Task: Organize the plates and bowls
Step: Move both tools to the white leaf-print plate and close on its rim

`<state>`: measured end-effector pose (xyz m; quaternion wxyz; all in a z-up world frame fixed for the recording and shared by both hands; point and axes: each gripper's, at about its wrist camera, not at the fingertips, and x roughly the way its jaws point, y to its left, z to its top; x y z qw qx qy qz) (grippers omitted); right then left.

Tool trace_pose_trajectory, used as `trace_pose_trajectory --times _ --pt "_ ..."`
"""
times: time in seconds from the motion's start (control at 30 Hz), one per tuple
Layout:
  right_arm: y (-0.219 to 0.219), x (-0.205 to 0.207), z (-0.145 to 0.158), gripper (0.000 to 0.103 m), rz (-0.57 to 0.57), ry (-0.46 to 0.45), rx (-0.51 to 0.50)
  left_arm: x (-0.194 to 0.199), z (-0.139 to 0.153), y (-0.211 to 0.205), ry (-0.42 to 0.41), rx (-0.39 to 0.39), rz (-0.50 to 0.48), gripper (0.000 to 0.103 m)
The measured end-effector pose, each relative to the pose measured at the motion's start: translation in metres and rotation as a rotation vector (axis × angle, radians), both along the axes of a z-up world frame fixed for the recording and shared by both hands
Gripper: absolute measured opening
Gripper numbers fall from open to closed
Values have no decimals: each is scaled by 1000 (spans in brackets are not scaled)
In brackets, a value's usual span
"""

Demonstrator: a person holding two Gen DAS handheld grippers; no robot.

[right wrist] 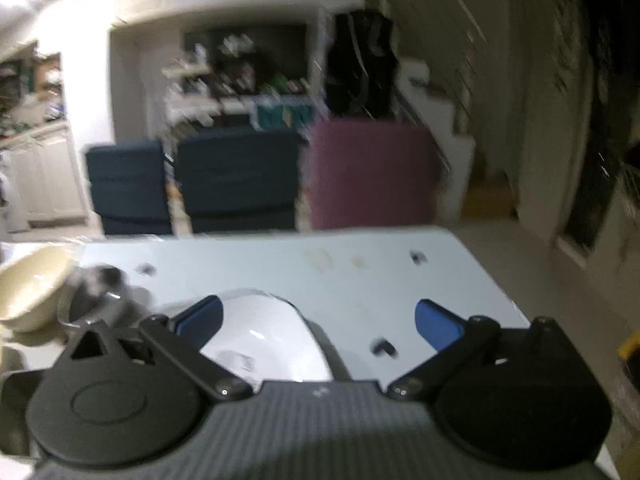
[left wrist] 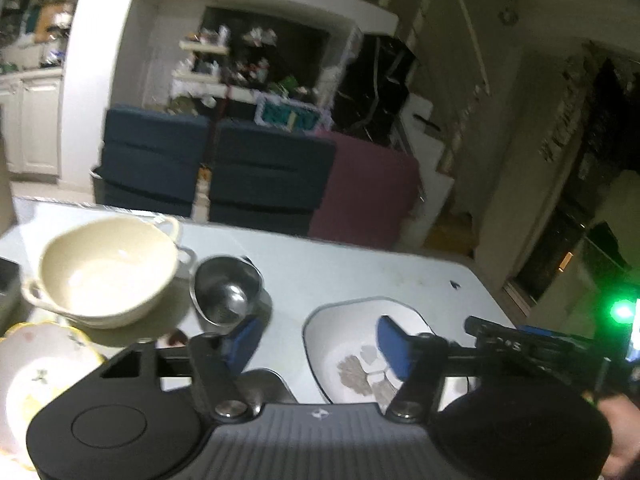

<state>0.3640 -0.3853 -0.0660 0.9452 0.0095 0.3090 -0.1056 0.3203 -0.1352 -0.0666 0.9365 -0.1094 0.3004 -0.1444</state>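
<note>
In the left wrist view a cream two-handled bowl (left wrist: pixel 108 272) sits on a plate at the table's left. A small steel bowl (left wrist: pixel 226 290) stands just right of it. A floral yellow-rimmed plate (left wrist: pixel 36 368) lies at the near left. A white squarish dish with a grey pattern (left wrist: pixel 352 354) lies at the near right. My left gripper (left wrist: pixel 316 344) is open and empty above the table between the steel bowl and the white dish. My right gripper (right wrist: pixel 316 320) is open and empty, with the white dish (right wrist: pixel 272 332) under its left finger. The cream bowl (right wrist: pixel 32 284) and steel bowl (right wrist: pixel 96 296) show at far left.
The pale table (left wrist: pixel 380 272) ends at a far edge with blue chairs (left wrist: pixel 216 168) and a maroon chair (left wrist: pixel 364 188) behind it. Its right edge (right wrist: pixel 492 280) drops to the floor. The right gripper's body (left wrist: pixel 532 344) reaches in over the white dish.
</note>
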Motion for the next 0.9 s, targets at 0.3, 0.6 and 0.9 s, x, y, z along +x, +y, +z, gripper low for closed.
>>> trace_pose_trajectory --times 0.3,0.6,0.9 --pt "-22 50 -48 63 55 160 232 27 -28 -6 48 3 -107 60" --pt "-18 79 -68 20 38 217 225 39 -37 -4 59 -19 -136 60" --pt "-37 19 -67 14 -26 228 242 63 -39 -27 80 -16 -221 48"
